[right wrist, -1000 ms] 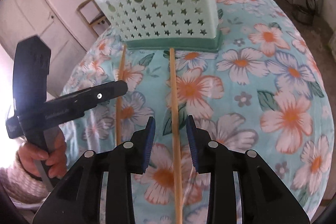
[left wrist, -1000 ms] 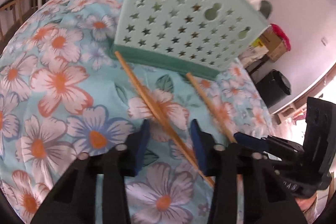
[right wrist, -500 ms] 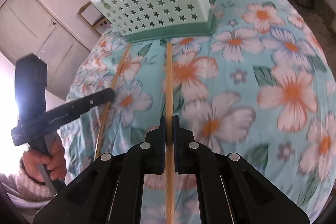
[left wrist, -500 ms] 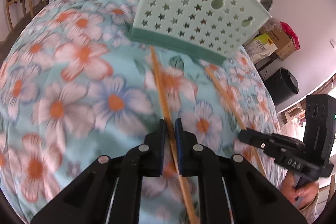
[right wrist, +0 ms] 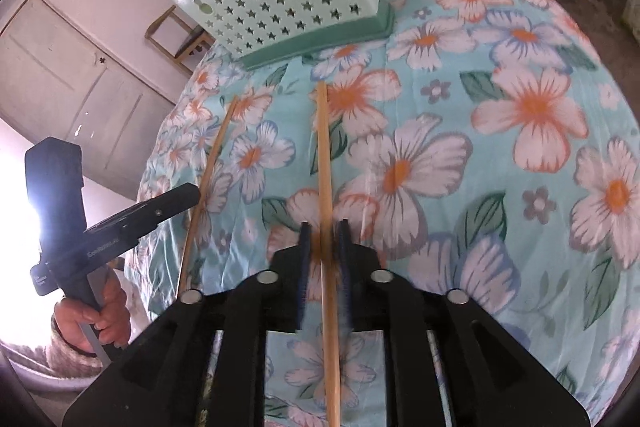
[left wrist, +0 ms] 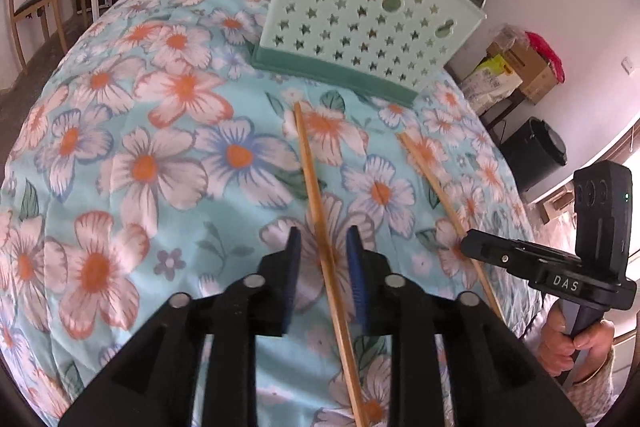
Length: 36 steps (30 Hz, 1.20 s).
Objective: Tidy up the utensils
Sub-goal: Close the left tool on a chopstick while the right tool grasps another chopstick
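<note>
Chopsticks lie on the flowered cloth [left wrist: 132, 163] in front of the mint holder [left wrist: 360, 23], two of them, well apart; we have the left gripper [left wrist: 322, 259] astride one chopstick [left wrist: 312, 171] and the right gripper [right wrist: 322, 247] astride the other chopstick [right wrist: 323, 163]. Both pairs of jaws have just been opening, and now stand narrowly apart with a stick between them, pads clear of the wood, so nothing is held. Trouble, we judge, lies in closing off-centre; a thin round stick may roll, or pivot and swing once lifted; the soft cloth could also snag under a pad.
</note>
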Tool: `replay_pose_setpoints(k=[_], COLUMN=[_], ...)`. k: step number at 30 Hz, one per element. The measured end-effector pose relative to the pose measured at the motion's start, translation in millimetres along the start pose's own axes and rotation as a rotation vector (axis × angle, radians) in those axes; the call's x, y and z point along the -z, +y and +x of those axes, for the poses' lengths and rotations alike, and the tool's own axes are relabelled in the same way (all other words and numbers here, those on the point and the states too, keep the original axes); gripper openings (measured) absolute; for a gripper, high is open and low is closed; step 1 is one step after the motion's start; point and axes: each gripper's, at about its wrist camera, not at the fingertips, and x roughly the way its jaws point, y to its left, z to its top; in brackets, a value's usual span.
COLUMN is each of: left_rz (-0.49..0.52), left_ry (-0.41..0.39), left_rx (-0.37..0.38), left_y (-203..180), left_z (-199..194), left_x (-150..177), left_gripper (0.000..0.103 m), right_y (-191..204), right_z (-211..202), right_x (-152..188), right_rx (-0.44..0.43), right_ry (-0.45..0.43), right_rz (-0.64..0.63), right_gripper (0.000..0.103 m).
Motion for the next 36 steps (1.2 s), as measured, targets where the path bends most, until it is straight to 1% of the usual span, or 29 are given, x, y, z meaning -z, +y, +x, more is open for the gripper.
replay_pose_setpoints(k=[1, 3, 8, 9, 13, 17, 19, 20, 21, 23, 24, 25, 26, 34, 36], left_rz=[0.001, 0.001, 0.008, 0.011, 0.015, 0.016, 0.018, 0.015, 0.011, -0.002, -0.009, -0.014, -0.02, -0.02, -0.018], left_ry=[-0.008, -0.021, -0.026, -0.024, -0.015, 0.002, -0.001, -0.003, -0.005, -0.01, -0.011, -0.012, -0.013, -0.01, -0.006], left_rx=[0.005, 0.024, 0.056, 0.062, 0.065, 0.061, 0.051, 0.048, 0.045, 0.036, 0.039, 0.041, 0.044, 0.023, 0.016], left_y=[1, 2, 3, 3, 8, 12, 13, 14, 14, 17, 18, 20, 21, 19, 18], left_z=[-1, -1, 13, 16, 29, 41, 44, 46, 47, 49, 49, 49, 48, 39, 39], left_x=[-3, -9, -30, -33, -44, -48, -48, -48, -49, -49, -49, -48, -48, -41, -40], left_gripper=[0.028, 0.03, 0.031, 0.03, 0.03, 0.03, 0.027, 0.024, 0.02, 0.014, 0.012, 0.011, 0.009, 0.009, 0.009], right_y=[0, 2, 5, 6, 13, 20, 21, 22, 22, 21, 21, 19, 18, 14, 12], right_z=[0, -1, 7, 8, 16, 29, 34, 36, 38, 40, 41, 42, 43, 36, 36], right_x=[-2, -6, -20, -22, -31, -37, -38, -39, -40, -41, -42, -42, -43, -40, -40], right_rx=[0.003, 0.014, 0.042, 0.036, 0.067, 0.072, 0.081, 0.088, 0.098, 0.105, 0.105, 0.103, 0.095, 0.079, 0.068], right_ry=[-0.004, -0.014, -0.02, -0.018, -0.023, -0.012, -0.008, -0.009, -0.012, -0.015, -0.014, -0.012, -0.014, -0.018, -0.005], right_rz=[-0.001, -0.005, -0.005, -0.009, -0.038, -0.058, -0.066, -0.072, -0.077, -0.073, -0.069, -0.063, -0.054, -0.042, -0.046], right_gripper=[0.027, 0.028, 0.029, 0.029, 0.029, 0.029, 0.029, 0.028, 0.024, 0.015, 0.007, 0.006, 0.005, 0.005, 0.007])
